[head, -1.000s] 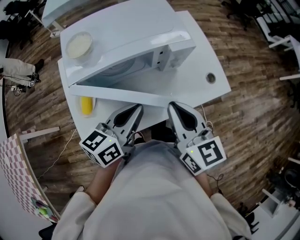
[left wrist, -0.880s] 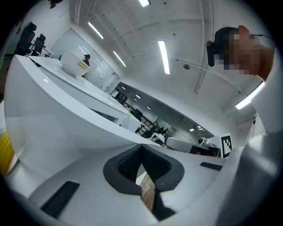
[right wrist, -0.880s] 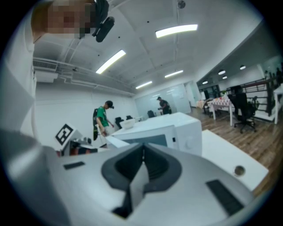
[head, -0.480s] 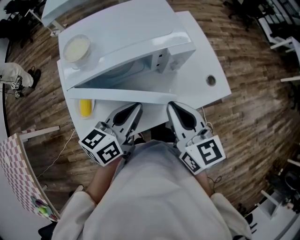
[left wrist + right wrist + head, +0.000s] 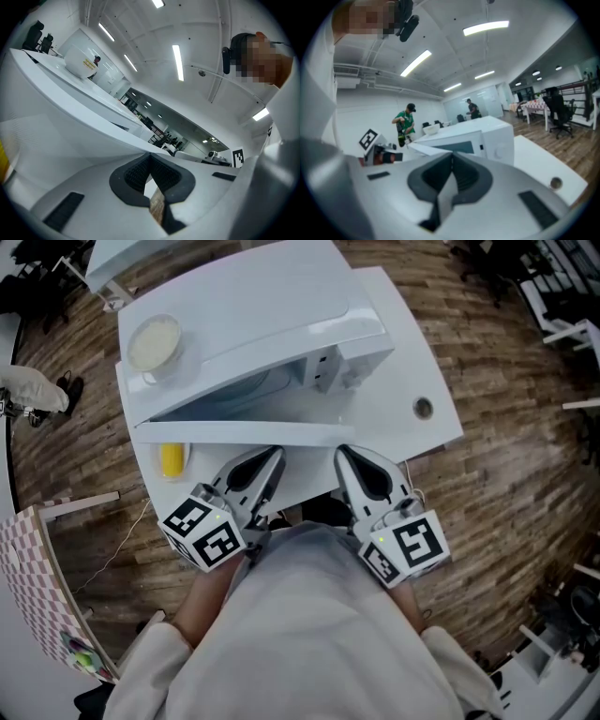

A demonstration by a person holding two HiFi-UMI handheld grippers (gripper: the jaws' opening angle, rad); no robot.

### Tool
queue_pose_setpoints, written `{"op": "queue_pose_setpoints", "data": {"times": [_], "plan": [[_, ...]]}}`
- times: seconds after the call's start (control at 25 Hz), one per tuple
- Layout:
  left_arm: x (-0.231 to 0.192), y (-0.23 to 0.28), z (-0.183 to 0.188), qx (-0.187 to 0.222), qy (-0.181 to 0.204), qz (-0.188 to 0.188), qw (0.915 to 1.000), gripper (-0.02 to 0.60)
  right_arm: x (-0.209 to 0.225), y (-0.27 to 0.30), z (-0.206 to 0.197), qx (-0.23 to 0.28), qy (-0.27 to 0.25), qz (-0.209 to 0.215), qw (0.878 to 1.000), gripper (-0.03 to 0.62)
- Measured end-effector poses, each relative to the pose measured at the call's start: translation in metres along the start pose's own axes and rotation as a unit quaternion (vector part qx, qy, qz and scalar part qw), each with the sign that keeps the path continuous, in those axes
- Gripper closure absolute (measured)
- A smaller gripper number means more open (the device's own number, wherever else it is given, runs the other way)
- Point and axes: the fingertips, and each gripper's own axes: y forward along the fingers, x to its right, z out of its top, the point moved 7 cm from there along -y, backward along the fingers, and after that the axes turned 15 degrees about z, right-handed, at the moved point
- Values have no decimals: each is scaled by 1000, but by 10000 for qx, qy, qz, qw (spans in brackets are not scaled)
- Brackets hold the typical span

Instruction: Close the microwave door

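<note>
Both hand-held grippers stay low against the person's pale sweater, and almost nothing has moved in the last second. The left gripper [image 5: 274, 457] and the right gripper [image 5: 343, 454] each keep their jaws pressed together on nothing. The flat white door [image 5: 253, 434] of the white box-shaped microwave [image 5: 281, 315] still stands ajar just in front of them, so I judge the closing push is not begun. Only the head view shows the gap between door and oven. Only the right gripper view shows the round knob [image 5: 500, 151] from the front.
</note>
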Motion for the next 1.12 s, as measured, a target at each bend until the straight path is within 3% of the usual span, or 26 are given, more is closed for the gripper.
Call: {"op": "queue_pose_setpoints", "data": {"times": [1.12], "plan": [[-2, 25, 11, 128, -55, 201, 9997, 565, 39, 17, 1, -194, 86, 251, 9995, 571]]}}
